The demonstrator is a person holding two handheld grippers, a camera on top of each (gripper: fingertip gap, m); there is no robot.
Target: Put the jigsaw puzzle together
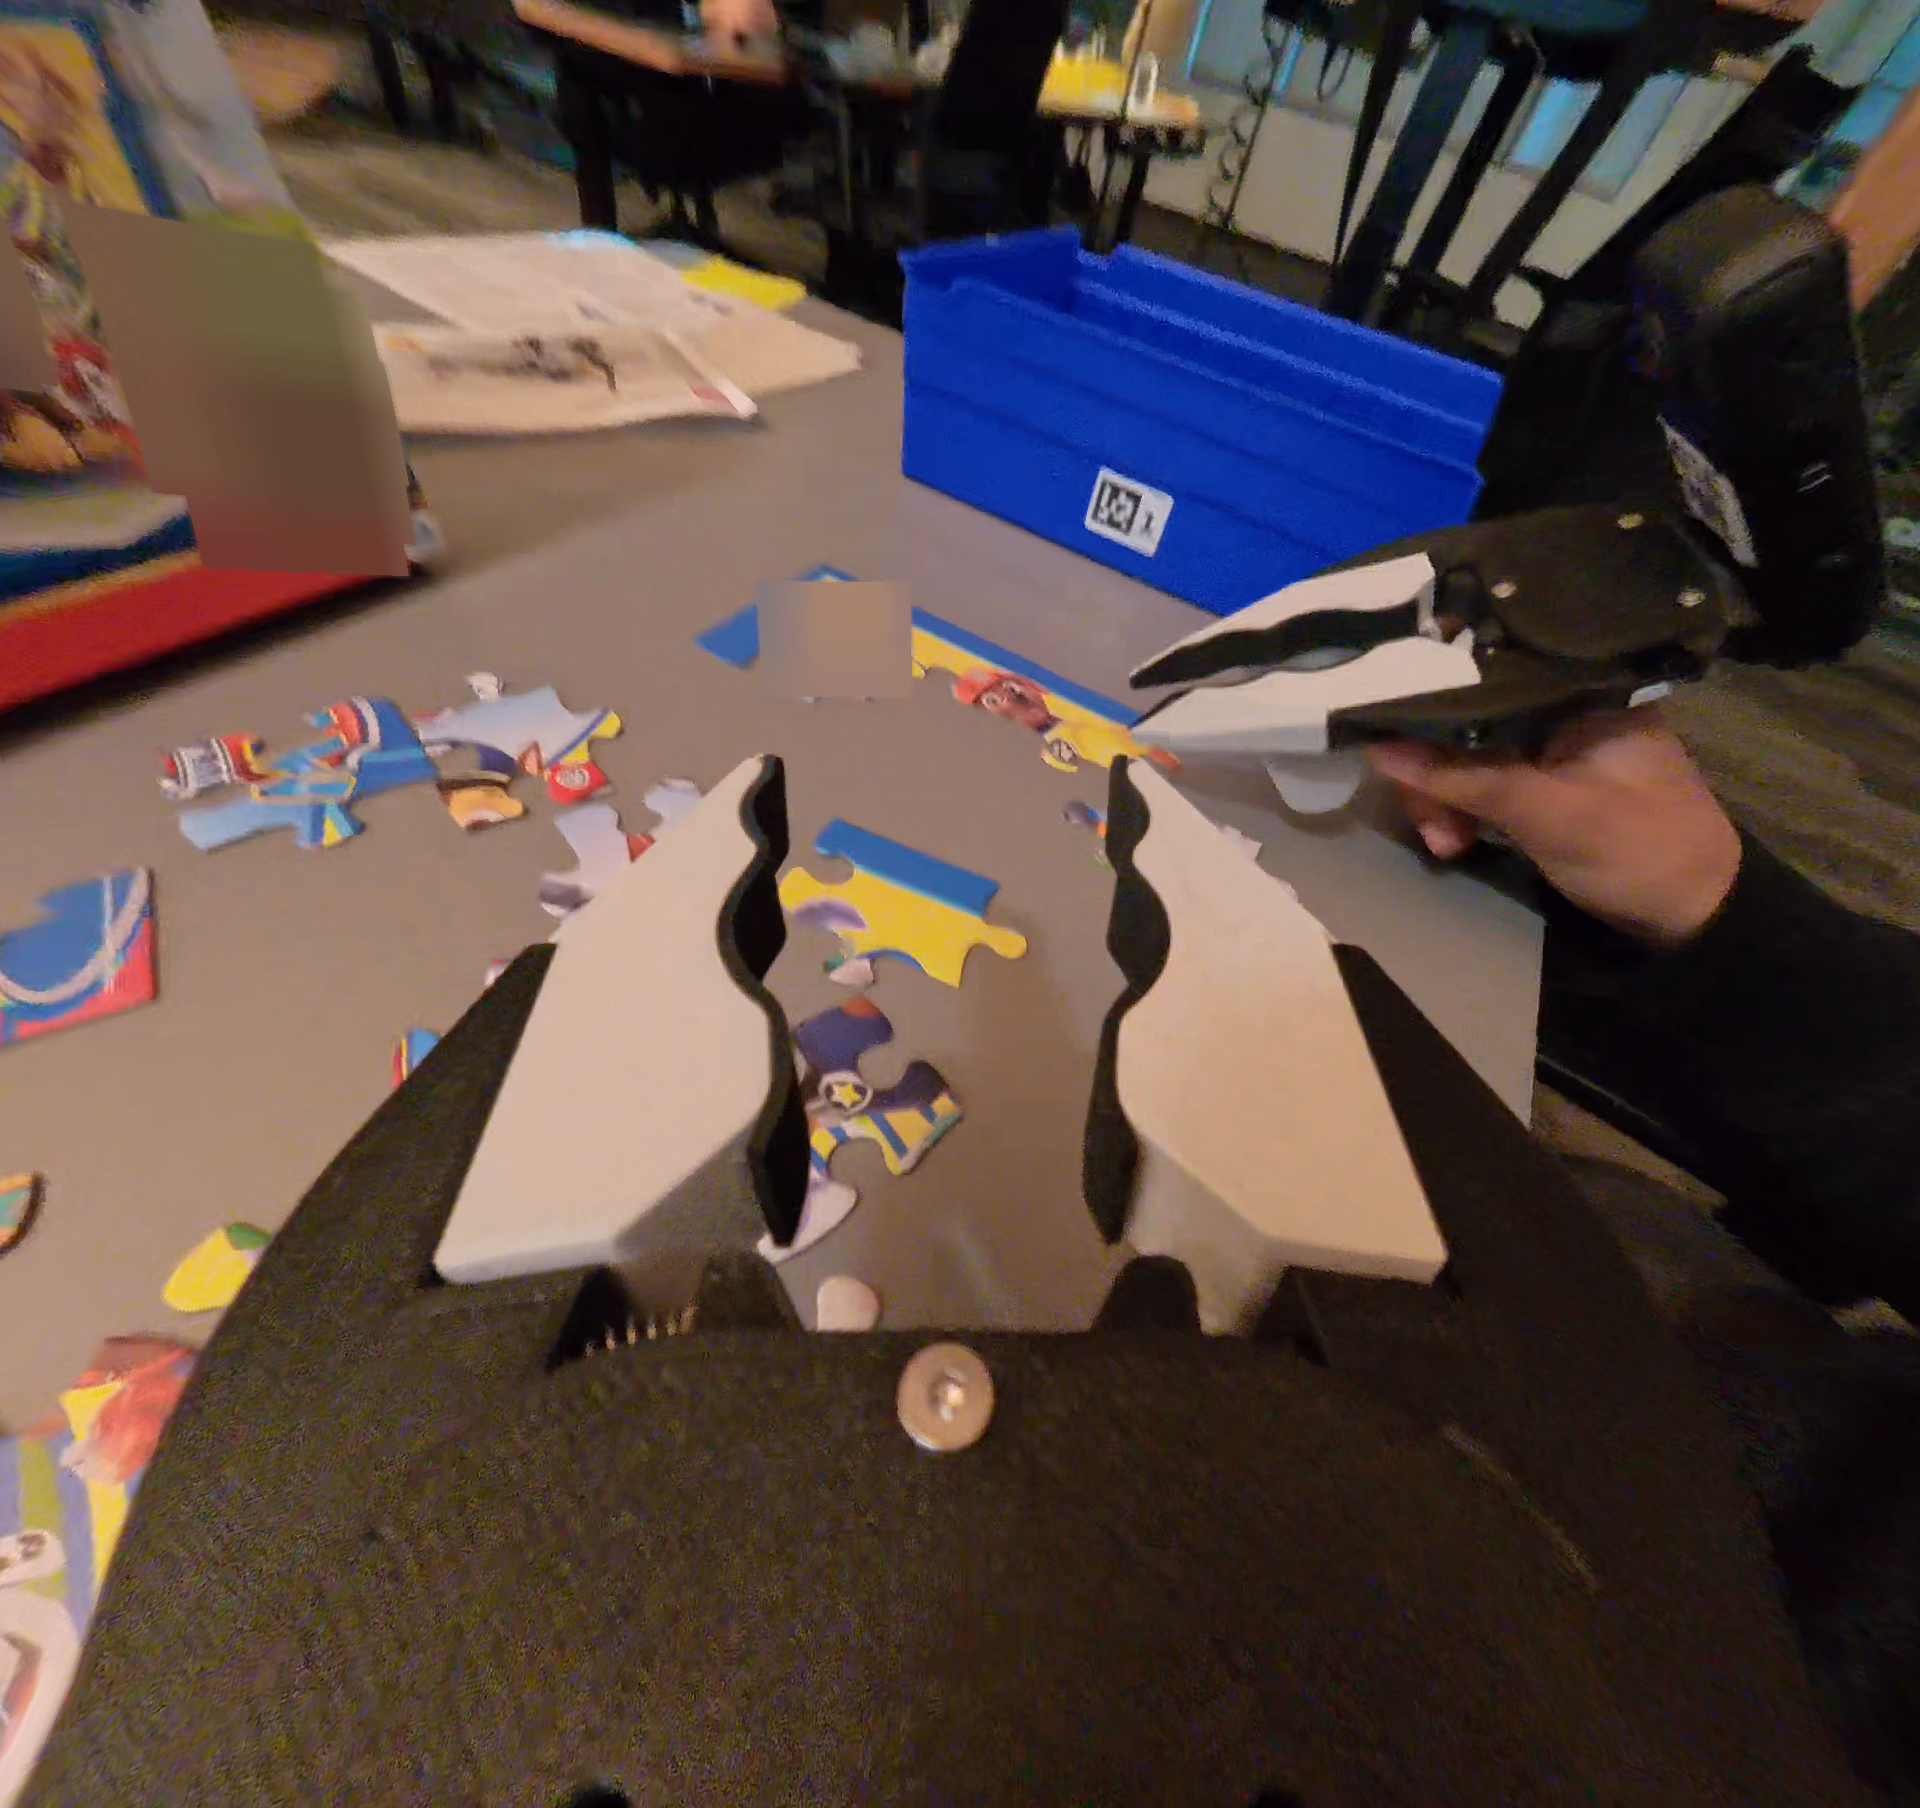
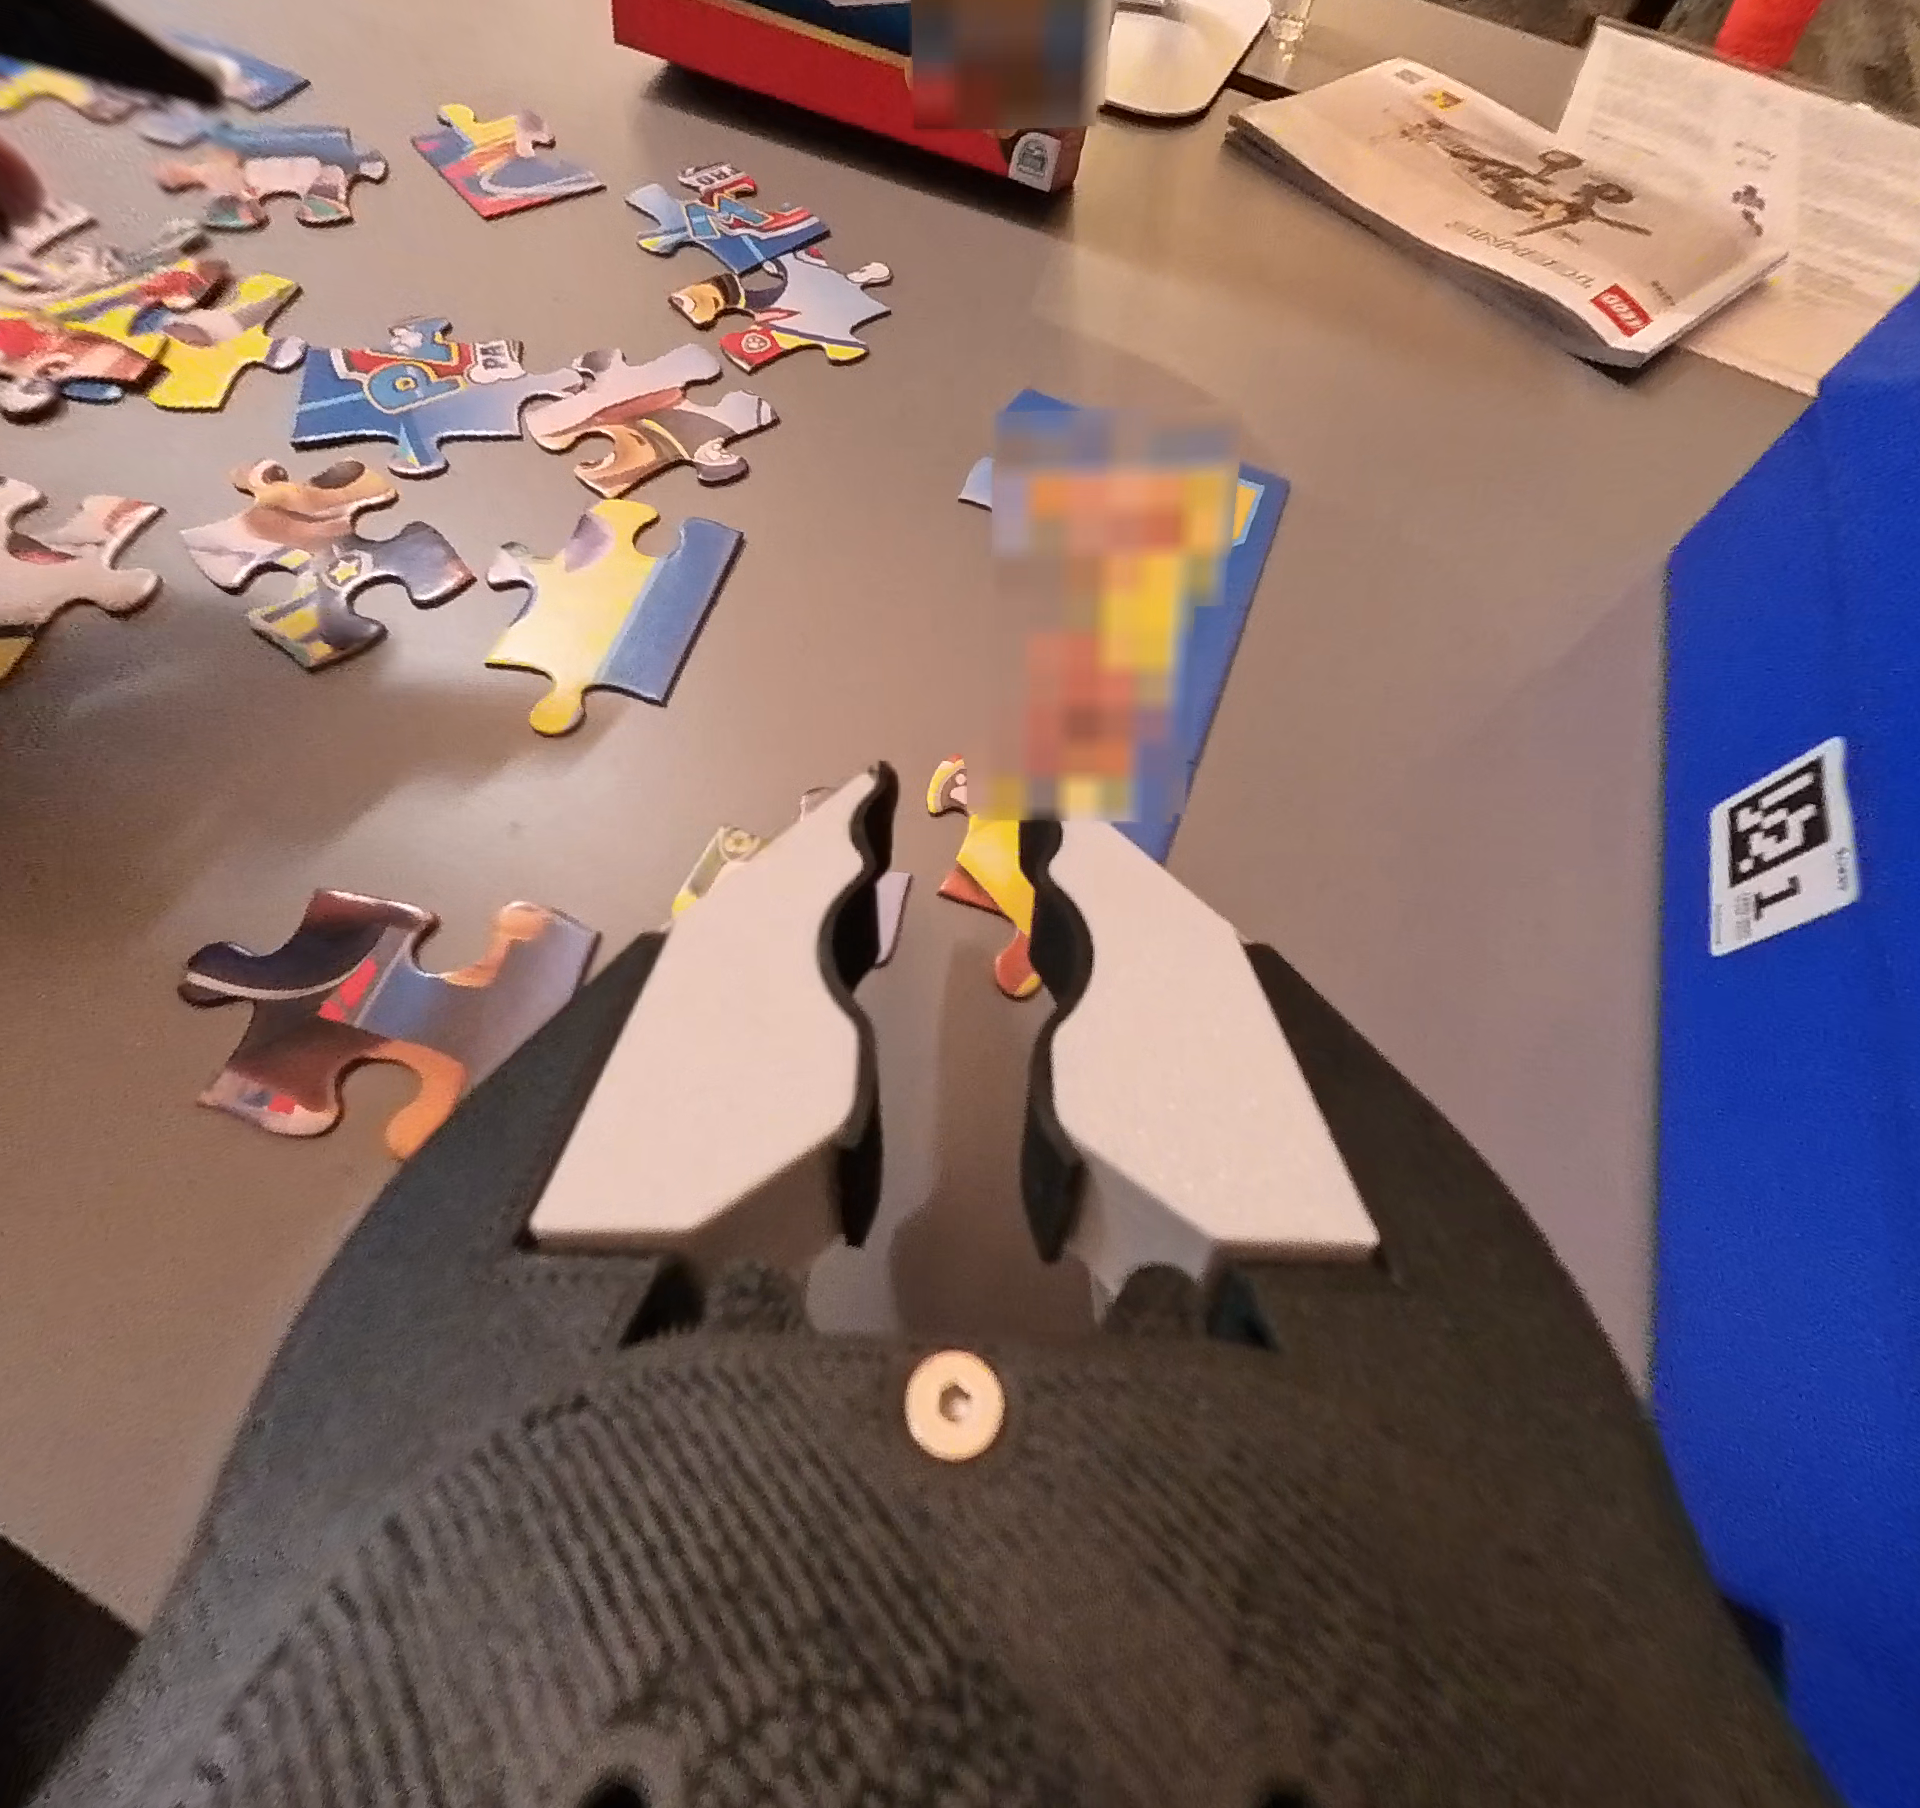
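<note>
My left gripper (image 1: pixel 945 771) is open wide and holds nothing. It hovers over a loose yellow-and-blue puzzle piece (image 1: pixel 904 901) that lies flat on the grey table (image 1: pixel 644 563); the pads do not touch it. A dark blue piece with a star (image 1: pixel 878 1093) lies nearer, between the fingers' bases. My right gripper (image 2: pixel 961 823) has its jaws a narrow way apart with nothing between the pads. It hangs just over the near end of a joined strip of pieces with a blue border (image 2: pixel 1236 615). It also shows in the left wrist view (image 1: pixel 1138 706), held by a hand.
Several loose puzzle pieces (image 2: pixel 416 387) lie scattered on the left. A blue bin (image 2: pixel 1787 823) stands close on the right, also in the left wrist view (image 1: pixel 1195 408). A red-and-blue puzzle box (image 2: pixel 779 44) and paper booklets (image 2: pixel 1507 210) lie at the back. Spacing between my two grippers at the tips: around 15 centimeters.
</note>
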